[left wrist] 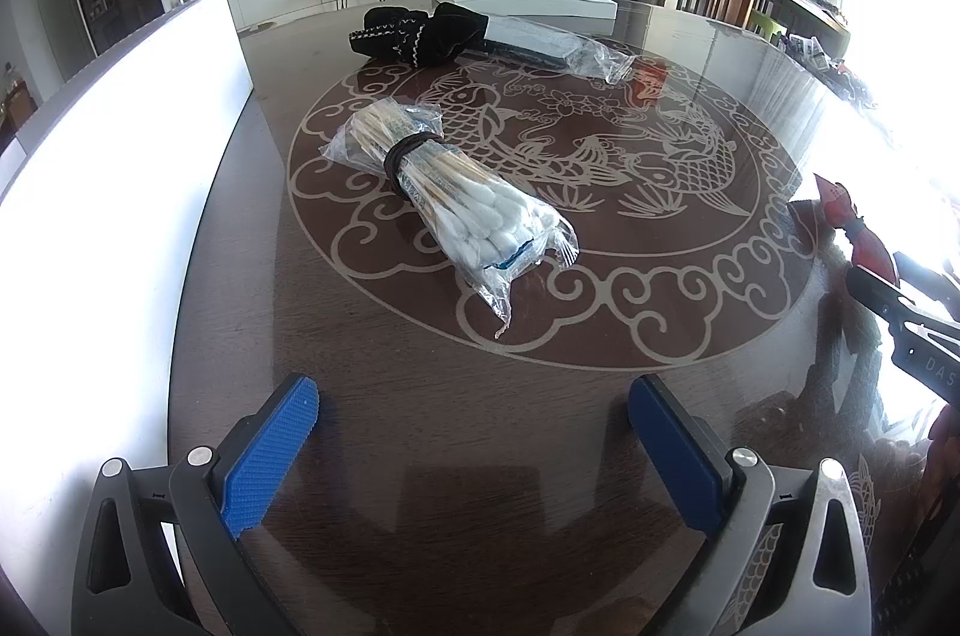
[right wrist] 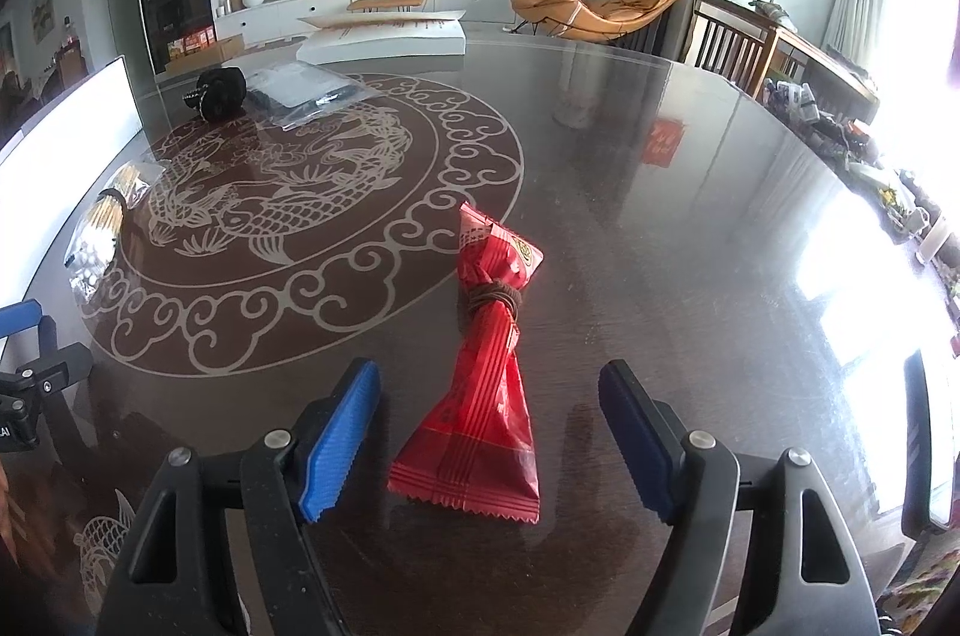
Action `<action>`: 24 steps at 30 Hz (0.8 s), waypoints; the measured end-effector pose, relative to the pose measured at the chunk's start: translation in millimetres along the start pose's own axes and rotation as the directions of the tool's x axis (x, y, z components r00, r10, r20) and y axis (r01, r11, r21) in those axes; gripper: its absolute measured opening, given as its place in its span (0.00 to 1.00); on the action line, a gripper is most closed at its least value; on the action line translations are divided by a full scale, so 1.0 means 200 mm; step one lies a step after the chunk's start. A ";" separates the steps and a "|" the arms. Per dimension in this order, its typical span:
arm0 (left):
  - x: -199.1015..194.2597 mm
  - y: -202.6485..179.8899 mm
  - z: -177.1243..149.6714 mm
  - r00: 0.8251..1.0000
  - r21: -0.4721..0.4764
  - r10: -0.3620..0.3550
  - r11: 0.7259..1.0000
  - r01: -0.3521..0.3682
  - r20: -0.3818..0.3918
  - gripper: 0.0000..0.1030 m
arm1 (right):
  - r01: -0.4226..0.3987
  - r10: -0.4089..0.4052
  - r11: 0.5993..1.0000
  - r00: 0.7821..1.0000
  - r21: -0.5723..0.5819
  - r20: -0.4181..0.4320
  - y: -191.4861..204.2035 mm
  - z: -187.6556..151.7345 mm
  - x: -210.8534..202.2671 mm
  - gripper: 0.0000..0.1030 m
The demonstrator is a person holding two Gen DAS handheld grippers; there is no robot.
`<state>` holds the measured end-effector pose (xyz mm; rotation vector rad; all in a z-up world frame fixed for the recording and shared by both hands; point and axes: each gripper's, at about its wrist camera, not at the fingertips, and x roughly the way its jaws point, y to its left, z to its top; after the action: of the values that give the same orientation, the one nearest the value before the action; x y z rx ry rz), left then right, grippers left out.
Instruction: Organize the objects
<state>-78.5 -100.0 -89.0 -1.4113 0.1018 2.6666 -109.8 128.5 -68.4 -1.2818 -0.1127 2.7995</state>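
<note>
The right hand-held gripper [right wrist: 489, 432] stands apart around the red snack packet [right wrist: 480, 396]; the left hand-held gripper [left wrist: 474, 438] gapes empty, cotton swab bundle [left wrist: 444, 192] at twelve o'clock on the counter [left wrist: 600, 426].

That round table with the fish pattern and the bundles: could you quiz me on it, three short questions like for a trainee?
1. True or false: the red packet is clamped by the right gripper.
2. What binds the cotton swab bag at its middle? A) tape B) dark band C) nothing
3. Fill in: the left gripper is ____ with nothing between its pads.

Key: 1 false, it lies on the table between open pads. 2 B. 3 open.
</note>
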 end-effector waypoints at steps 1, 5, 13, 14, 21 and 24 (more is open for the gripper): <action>0.00 0.00 0.00 1.000 0.000 0.000 1.000 0.000 0.000 1.00 | 0.000 0.000 1.000 1.000 0.000 0.000 0.00 0.00 0.00 0.74; 0.00 0.00 0.00 1.000 0.000 0.000 1.000 0.000 0.000 1.00 | -0.003 0.003 1.000 1.000 0.005 -0.007 -0.01 0.00 0.00 0.74; 0.00 0.00 0.00 1.000 0.000 0.000 1.000 0.000 0.000 1.00 | -0.003 0.004 1.000 1.000 0.007 -0.011 -0.01 0.00 0.00 0.74; 0.00 0.00 0.00 1.000 0.000 0.000 1.000 0.000 0.000 1.00 | -0.004 0.004 1.000 1.000 0.008 -0.011 -0.01 0.00 0.00 0.74; 0.00 0.00 0.00 1.000 0.001 0.000 1.000 0.000 -0.001 1.00 | -0.007 0.007 1.000 1.000 0.009 -0.013 -0.01 0.00 0.01 0.74; -0.01 0.00 0.00 1.000 -0.007 -0.024 1.000 0.023 -0.017 1.00 | -0.012 0.013 1.000 1.000 0.012 -0.013 -0.01 0.00 0.01 0.74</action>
<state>-77.3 -100.9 -86.7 -1.4286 0.0774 2.6389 -110.3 131.1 -69.8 -1.3022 -0.0873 2.7974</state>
